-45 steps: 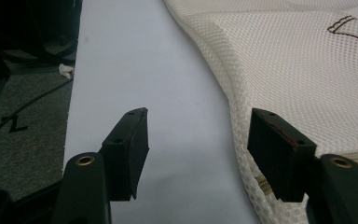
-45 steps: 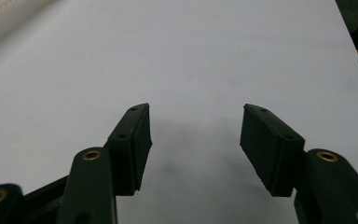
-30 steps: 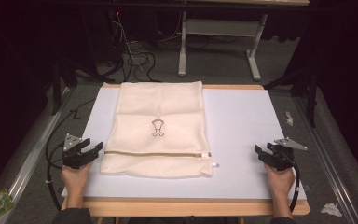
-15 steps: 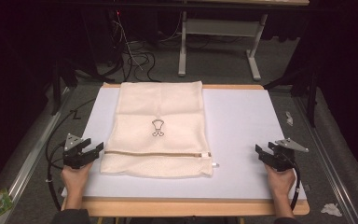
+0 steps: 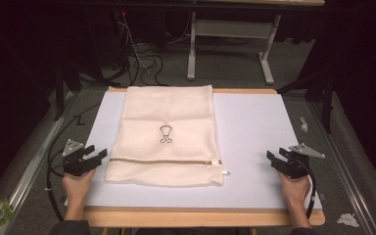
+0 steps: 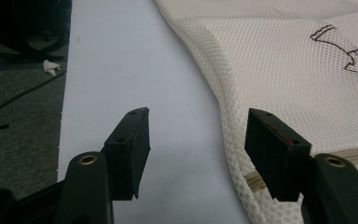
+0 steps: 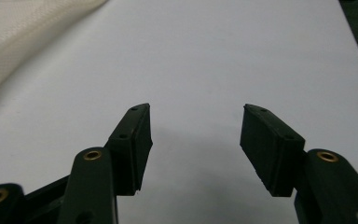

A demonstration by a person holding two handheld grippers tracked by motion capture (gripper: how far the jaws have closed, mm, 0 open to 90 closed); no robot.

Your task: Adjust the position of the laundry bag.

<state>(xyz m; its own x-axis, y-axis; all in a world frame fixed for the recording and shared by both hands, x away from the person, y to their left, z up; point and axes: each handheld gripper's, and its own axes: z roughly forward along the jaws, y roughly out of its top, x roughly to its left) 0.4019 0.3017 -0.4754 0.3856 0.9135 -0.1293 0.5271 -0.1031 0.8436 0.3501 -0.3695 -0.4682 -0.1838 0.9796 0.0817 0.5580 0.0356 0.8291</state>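
High view: cream mesh laundry bag lies flat on white table, zip end toward the person, prob. laid out for handling. Left gripper sits just beside bag's near-left corner; right gripper well apart.

Left gripper view: jaws wide open, empty; bag edge w/ zipper at one jaw.

Right gripper view: jaws wide open, empty; bag far off.

A: How are the hands sitting?
B: Both forearms come in low. Left gripper is angled inward, fingers spread wide.
A: And the other?
B: Right gripper mirrors it, fingers gaping apart too, gripping nothing.
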